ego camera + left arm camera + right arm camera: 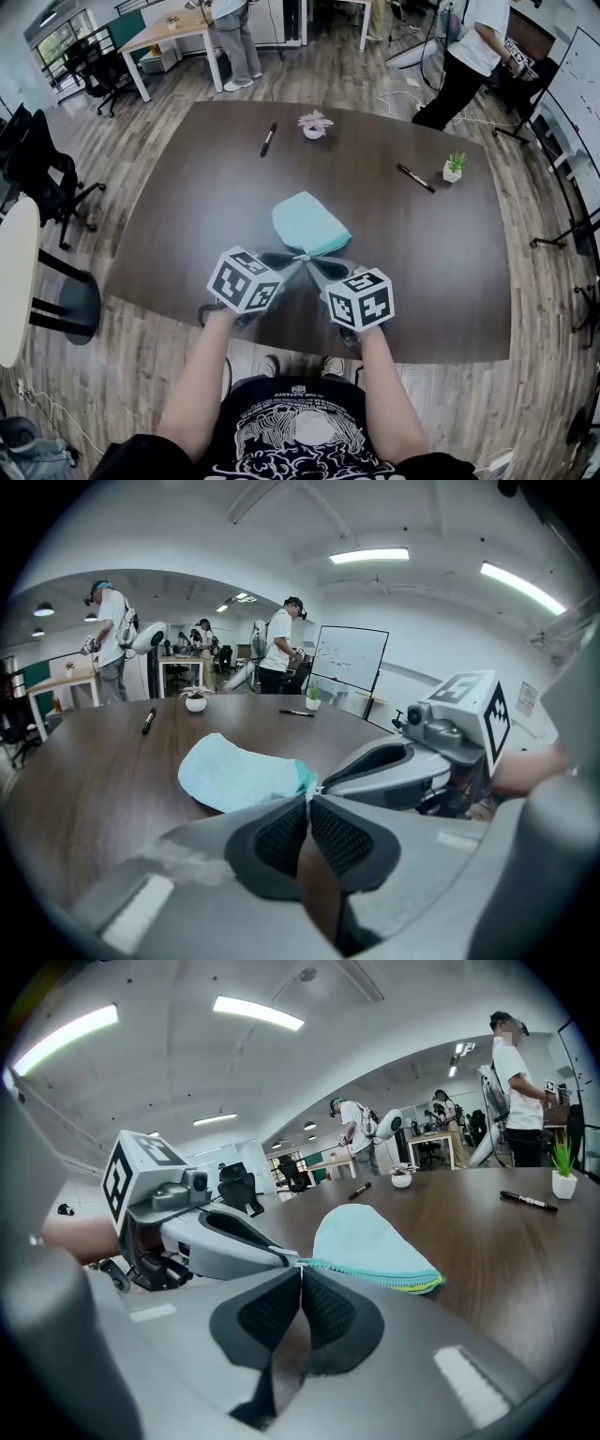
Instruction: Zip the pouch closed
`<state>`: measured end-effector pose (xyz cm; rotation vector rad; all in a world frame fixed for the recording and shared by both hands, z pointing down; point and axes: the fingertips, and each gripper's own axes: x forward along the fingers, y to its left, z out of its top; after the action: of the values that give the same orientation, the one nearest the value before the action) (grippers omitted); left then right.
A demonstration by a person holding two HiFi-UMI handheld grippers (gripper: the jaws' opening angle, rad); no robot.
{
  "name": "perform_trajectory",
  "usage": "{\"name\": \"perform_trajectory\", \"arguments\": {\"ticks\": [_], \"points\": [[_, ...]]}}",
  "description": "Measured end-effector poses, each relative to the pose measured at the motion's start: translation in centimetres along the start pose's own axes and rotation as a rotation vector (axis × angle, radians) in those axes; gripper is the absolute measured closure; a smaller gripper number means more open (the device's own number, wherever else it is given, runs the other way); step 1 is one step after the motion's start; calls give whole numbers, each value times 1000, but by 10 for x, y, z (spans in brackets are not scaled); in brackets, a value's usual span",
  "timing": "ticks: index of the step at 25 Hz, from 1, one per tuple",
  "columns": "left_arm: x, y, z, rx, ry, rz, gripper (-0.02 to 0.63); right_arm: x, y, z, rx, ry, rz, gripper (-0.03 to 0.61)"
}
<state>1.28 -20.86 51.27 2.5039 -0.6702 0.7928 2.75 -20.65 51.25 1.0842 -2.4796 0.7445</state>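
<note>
Right gripper (300,1265): jaws pressed together at the centre of its own view, pinching what looks like the small pale pull tab (299,1262) at the near end of the zipper (375,1271).
Left gripper (307,797): also closed tight, nipping the near corner of the teal pouch (239,772), almost tip to tip with its partner.
Pouch: lies on the dark wood counter (187,206), centre of the head view, just above both grippers.
Zipper: teal teeth with a yellow-green edge run right from the tips in the right gripper view; how much is open cannot be told.
Step in hand: both grips look set, so the pull along the teeth appears to come next.
Doing it well: hold the left grip firm as an anchor, keep the fabric taut, and draw the tab straight along the zipper line, not upward; a sideways tug could slip the tab or bunch the cloth.
Writing: the marker cubes (246,279) carry black-and-white squares only. The black T-shirt (314,431) print at bottom centre is too small to read, and the pouch shows no brand.
</note>
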Motion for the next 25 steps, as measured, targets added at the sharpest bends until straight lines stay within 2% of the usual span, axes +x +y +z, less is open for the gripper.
{"name": "perform_trajectory", "arguments": {"ticks": [3,5,16,25], "points": [[0,1,-3,-74,-26,19,592,1,0,-2,10,5,-11,572],[-1,2,-5,-96,-29,16,592,1,1,-2,10,7,-10,572],[-6,5,-16,-54,7,29,591,7,6,-9,-8,33,-3,574],[-11,13,-19,-94,2,53,591,7,4,-7,3,33,-6,574]]}}
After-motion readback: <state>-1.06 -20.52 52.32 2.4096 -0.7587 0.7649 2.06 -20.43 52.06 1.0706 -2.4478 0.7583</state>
